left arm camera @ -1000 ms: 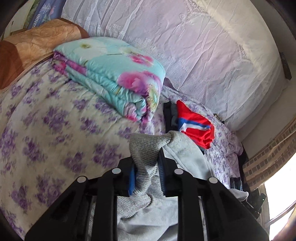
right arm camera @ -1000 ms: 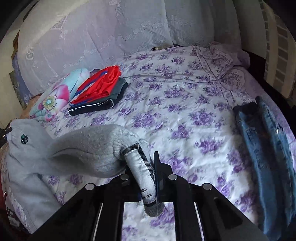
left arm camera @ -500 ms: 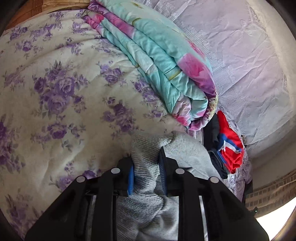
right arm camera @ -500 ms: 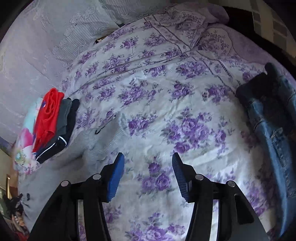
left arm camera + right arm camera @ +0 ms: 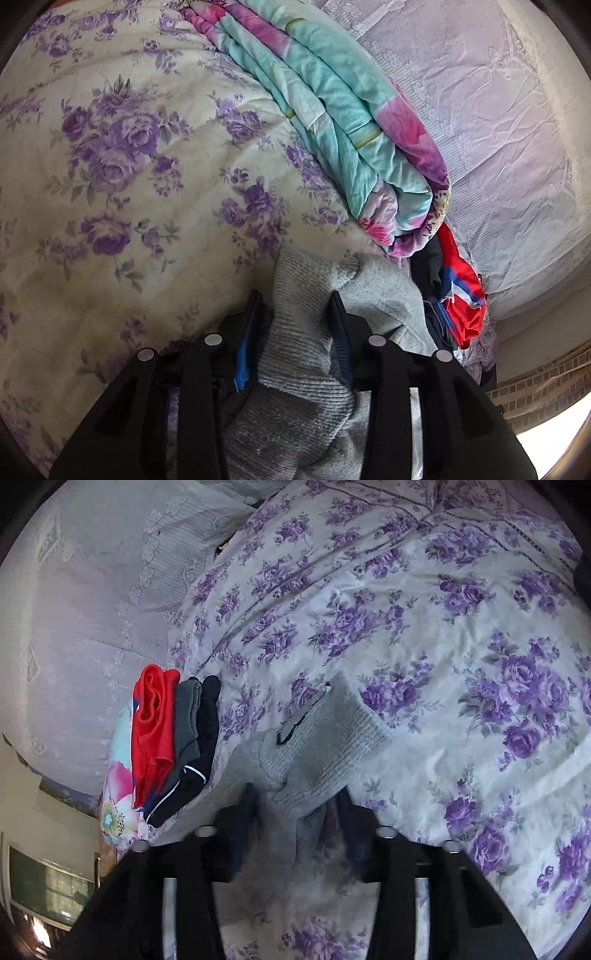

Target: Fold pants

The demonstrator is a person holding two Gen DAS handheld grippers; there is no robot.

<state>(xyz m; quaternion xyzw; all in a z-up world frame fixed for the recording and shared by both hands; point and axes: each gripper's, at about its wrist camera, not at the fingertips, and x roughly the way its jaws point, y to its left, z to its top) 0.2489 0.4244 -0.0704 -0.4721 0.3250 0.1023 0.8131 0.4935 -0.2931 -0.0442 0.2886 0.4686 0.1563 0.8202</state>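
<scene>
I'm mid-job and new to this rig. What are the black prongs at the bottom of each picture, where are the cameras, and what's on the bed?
The prongs are hand-held tongs, one per hand; each camera sits on its tongs, looking along the fingers. In the left view, the left tongs stand slightly apart around the ribbed edge of the gray pants. In the right view, the right tongs straddle the same pants, blurred. On the flowered bedspread lie a folded clothes stack and a folded turquoise quilt.
</scene>
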